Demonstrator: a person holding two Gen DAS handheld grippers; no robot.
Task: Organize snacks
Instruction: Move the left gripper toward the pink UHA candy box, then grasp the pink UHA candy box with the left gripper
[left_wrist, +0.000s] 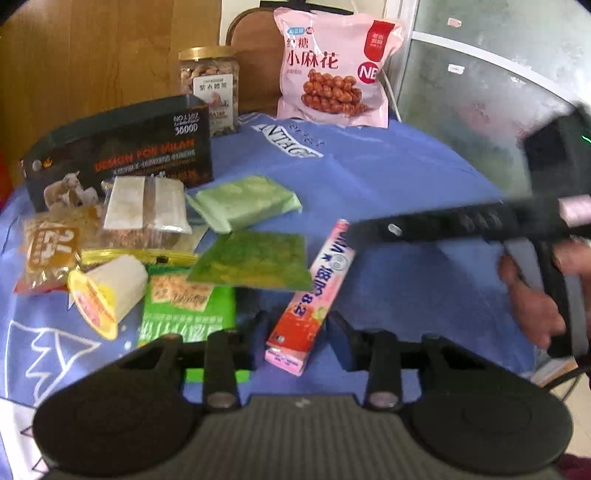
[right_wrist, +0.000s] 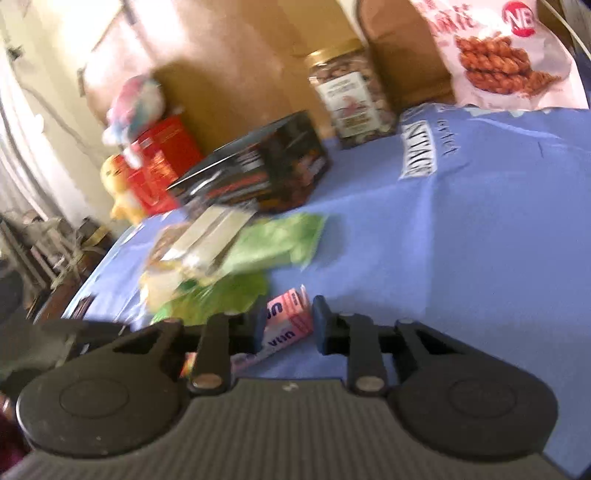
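A long pink candy stick pack (left_wrist: 314, 291) lies on the blue tablecloth (left_wrist: 388, 177). My left gripper (left_wrist: 297, 339) is open, its fingers on either side of the pack's near end. My right gripper (right_wrist: 284, 325) is open around the pack's other end (right_wrist: 286, 319); it shows in the left wrist view (left_wrist: 354, 236) reaching in from the right. A pile of small snack packets lies to the left: a pale green packet (left_wrist: 243, 201), a dark green packet (left_wrist: 255, 260), a silver packet (left_wrist: 147, 205) and a jelly cup (left_wrist: 107, 291).
A black box (left_wrist: 122, 147), a nut jar (left_wrist: 210, 88) and a big pink twist-snack bag (left_wrist: 332, 70) stand at the back. A red box (right_wrist: 159, 162) and a plush toy (right_wrist: 136, 103) sit beyond the table's left edge. A glass door is at the right.
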